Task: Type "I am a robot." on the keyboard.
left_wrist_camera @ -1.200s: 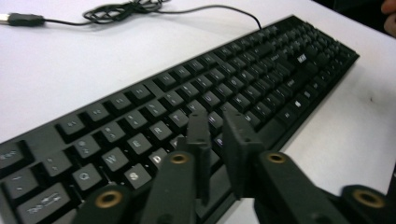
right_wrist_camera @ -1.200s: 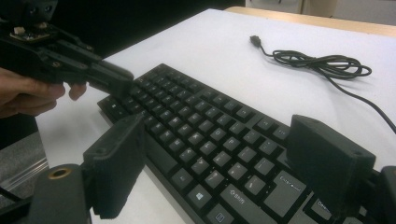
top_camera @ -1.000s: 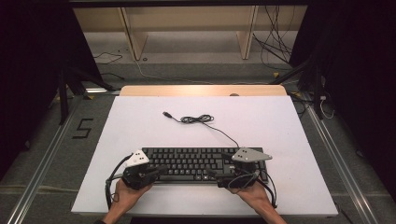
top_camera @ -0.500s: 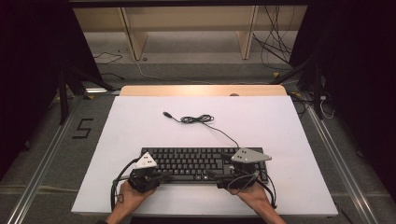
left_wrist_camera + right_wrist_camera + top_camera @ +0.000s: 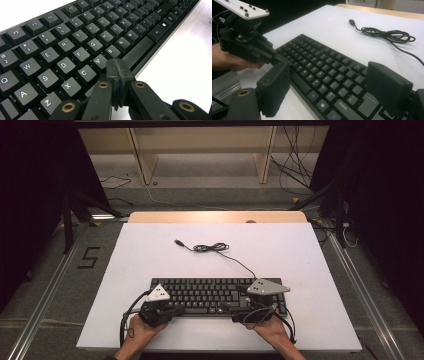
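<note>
The keyboard [image 5: 212, 295] was black with white letters on its keys, its coiled cable [image 5: 215, 249] black too, the table [image 5: 300, 255] plain white with a pale wood edge, and both grippers were black under light grey plates dotted with dark spots.

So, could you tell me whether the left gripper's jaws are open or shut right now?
Shut. In the left gripper view the left gripper has its two black jaws pressed together with nothing between them, over the keyboard near the V key.

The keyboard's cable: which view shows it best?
The high view: the cable runs whole there, from the keyboard through its coil to the plug. The right gripper view shows the coil and plug from a low angle; the left gripper view shows keys.
</note>
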Available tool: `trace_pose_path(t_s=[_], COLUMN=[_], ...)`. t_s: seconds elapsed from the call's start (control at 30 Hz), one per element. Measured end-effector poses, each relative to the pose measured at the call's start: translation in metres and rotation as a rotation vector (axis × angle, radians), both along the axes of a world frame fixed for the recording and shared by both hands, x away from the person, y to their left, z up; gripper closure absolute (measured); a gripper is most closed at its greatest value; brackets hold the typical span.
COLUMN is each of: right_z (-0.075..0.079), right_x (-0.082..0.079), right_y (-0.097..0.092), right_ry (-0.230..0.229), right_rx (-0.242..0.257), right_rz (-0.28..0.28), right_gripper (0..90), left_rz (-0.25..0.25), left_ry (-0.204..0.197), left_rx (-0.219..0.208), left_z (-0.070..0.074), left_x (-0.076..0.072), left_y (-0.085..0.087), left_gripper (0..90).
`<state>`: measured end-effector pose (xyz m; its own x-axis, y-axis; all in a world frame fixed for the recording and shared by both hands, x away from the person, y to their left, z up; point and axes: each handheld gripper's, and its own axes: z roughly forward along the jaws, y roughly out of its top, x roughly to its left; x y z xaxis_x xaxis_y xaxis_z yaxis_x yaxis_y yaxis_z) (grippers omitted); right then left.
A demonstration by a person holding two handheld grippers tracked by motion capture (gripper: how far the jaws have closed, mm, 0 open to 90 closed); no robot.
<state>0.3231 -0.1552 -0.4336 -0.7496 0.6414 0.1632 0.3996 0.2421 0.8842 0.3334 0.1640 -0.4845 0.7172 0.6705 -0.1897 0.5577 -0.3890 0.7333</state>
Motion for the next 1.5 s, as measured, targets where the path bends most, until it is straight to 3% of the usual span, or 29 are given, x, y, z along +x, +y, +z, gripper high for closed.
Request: trace_pose_path(t_s=[0.3, 0.7, 1.07, 1.3, 1.5], right_z=[0.0, 0.0, -0.001, -0.002, -0.003], right_x=[0.0, 0.0, 0.001, 0.001, 0.002], right_y=[0.0, 0.001, 0.001, 0.002, 0.003], right_ry=[0.0, 0.002, 0.0, -0.001, 0.0], right_rx=[0.002, 0.002, -0.001, -0.005, -0.006], right_rz=[0.0, 0.0, -0.001, 0.001, 0.001], right_gripper=[21.1, 21.1, 20.9, 20.5, 20.2], left_rz=[0.004, 0.061, 0.156, 0.219, 0.256], left_ry=[-0.022, -0.058, -0.065, -0.075, -0.08], left_rx=[-0.002, -0.114, -0.187, -0.22, -0.232], left_z=[0.002, 0.016, 0.022, 0.024, 0.025], left_x=[0.0, 0.001, 0.006, 0.008, 0.008], left_y=[0.001, 0.018, 0.034, 0.044, 0.05], left_gripper=[89.0, 76.0, 43.3, 31.0, 26.8])
